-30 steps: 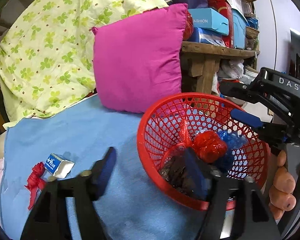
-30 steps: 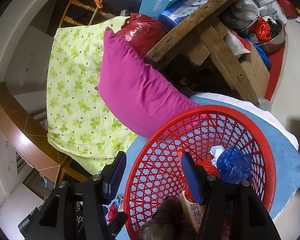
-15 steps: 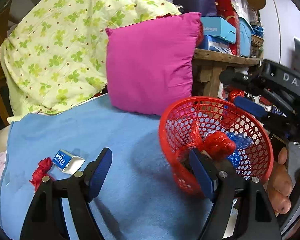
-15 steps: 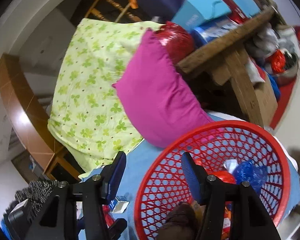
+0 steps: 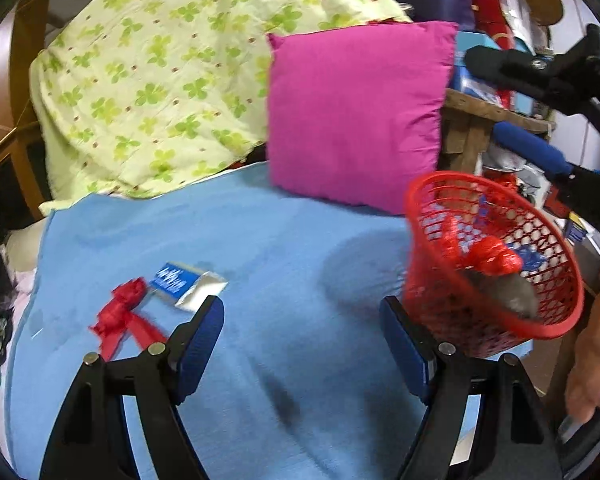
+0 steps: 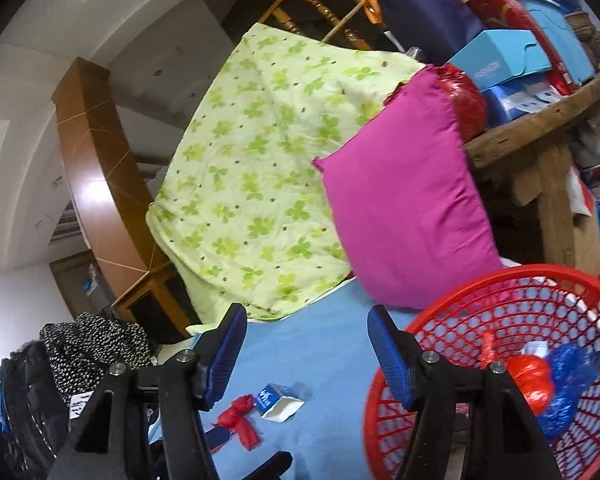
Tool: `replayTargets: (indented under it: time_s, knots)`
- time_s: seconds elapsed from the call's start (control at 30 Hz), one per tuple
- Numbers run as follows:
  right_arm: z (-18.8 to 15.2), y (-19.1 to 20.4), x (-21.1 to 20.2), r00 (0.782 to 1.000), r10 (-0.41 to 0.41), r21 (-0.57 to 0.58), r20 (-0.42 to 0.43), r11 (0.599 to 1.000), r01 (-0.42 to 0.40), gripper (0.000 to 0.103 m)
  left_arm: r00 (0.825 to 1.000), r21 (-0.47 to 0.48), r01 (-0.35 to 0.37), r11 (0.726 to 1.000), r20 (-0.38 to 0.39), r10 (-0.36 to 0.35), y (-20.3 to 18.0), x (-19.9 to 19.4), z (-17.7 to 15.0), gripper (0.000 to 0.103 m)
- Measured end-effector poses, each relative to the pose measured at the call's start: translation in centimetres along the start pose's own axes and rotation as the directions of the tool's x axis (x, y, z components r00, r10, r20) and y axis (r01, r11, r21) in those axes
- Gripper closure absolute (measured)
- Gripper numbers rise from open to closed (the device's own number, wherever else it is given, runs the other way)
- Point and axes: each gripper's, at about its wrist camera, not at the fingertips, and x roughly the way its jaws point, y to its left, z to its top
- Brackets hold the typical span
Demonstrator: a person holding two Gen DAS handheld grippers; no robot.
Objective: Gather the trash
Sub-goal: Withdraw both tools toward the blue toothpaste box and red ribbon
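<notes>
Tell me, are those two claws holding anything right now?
No. The left gripper and right gripper both have open, empty jaws. The carton and red ribbon lie loose on the blue cloth.

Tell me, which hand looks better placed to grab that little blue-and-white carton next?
Left, probably. The left gripper is open and empty, with the blue-and-white carton and red ribbon just ahead. The right gripper sits beside the red basket, farther from both.

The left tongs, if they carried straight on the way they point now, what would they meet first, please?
Probably the bare blue blanket. The open left tongs aim between the small blue-and-white carton and the red basket; farther on stands the pink pillow. Depth is unclear.
</notes>
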Motion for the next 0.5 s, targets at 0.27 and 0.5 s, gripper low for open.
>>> replayTargets:
  time_s: [0.27,0.5]
  knots:
    - [-2.0,3.3,1.9,0.998,0.035,-0.07,-0.045,0.997,-0.039,0.036,0.993,-0.017,-0.121,0.992,-0.014,0.121,4.3,-0.3,-1.8,0.023]
    - [-4.2,5.7,4.1,0.991,0.067,-0.11,-0.119,0.991,-0.081,0.036,0.987,-0.045,-0.157,0.987,-0.035,0.156,7.1,-0.1,-3.1,0.023]
